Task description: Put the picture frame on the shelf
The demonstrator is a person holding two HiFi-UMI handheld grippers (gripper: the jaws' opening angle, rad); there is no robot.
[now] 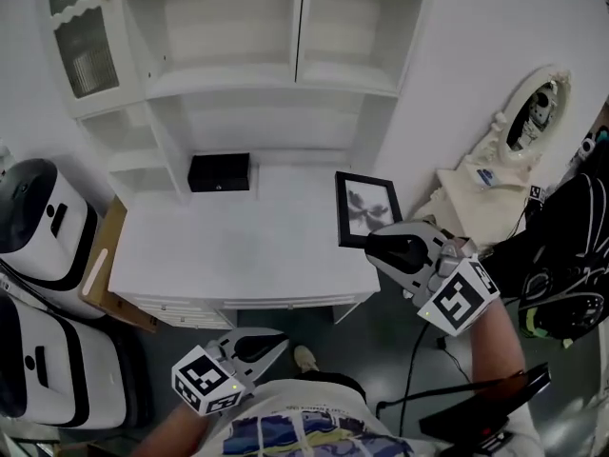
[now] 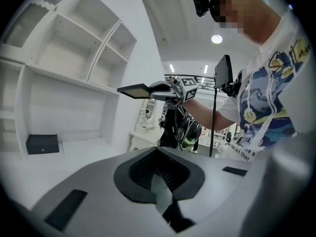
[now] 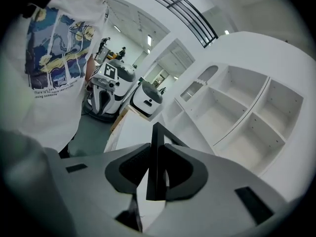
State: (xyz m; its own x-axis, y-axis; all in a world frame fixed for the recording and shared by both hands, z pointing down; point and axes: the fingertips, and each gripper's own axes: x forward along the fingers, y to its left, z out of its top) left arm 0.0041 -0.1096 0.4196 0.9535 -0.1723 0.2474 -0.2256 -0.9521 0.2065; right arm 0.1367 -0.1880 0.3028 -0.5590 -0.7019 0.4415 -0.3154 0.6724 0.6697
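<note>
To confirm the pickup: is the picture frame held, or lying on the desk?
Held. The right gripper pinches the edge of the picture frame, lifted clear of the desk.

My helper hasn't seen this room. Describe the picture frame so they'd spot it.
Find the white shelf unit and its counter. At the counter's right end, the right gripper holds the picture frame: thin black border around a grey print, unlike the solid black box.

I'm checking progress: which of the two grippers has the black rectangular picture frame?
The right gripper: its jaws clamp the black rectangular picture frame by its edge. The left gripper, low by the person's shirt, holds nothing.
</note>
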